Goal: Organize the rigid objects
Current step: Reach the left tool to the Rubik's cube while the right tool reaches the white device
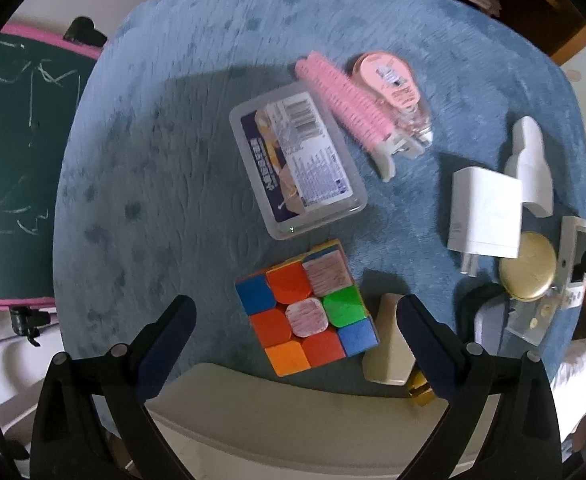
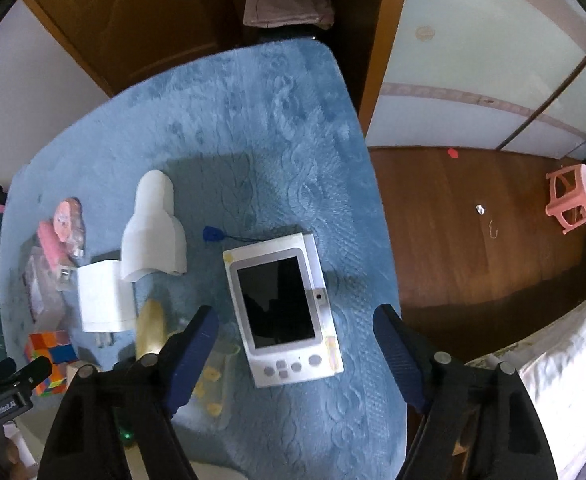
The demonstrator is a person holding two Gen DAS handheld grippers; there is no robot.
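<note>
Hidden or unclear: the beige block [image 1: 387, 344] at the lower middle of the left wrist view is partly covered by one finger of the left gripper [image 1: 295, 330], and a small gold piece below it cannot be identified.
Cut off: the handheld game console [image 2: 283, 312] shows only as a sliver at the right edge of the left wrist view; the right wrist view has it whole, lying flat, screen up.
Blurred: label print on the clear plastic box [image 1: 297, 164] is unreadable.
Containers: the clear plastic box lies closed at frame centre, contents not discernible; a clear tray [image 2: 213, 384] at lower left of the right wrist view holds small yellow pieces.
Left gripper: jaws spread wide, nothing between the pads, above the puzzle cube [image 1: 307, 308].
Right gripper [image 2: 295, 354]: jaws apart, straddling the console's lower end without touching it.
Task things: all on the blue mat [image 2: 285, 128]; white charger [image 1: 485, 216] overlaps the white bottle [image 1: 529, 164]; gold disc [image 1: 527, 266] is just below the charger; pink hair roller [image 1: 347, 100] lies beside the pink tape dispenser [image 1: 391, 80].
</note>
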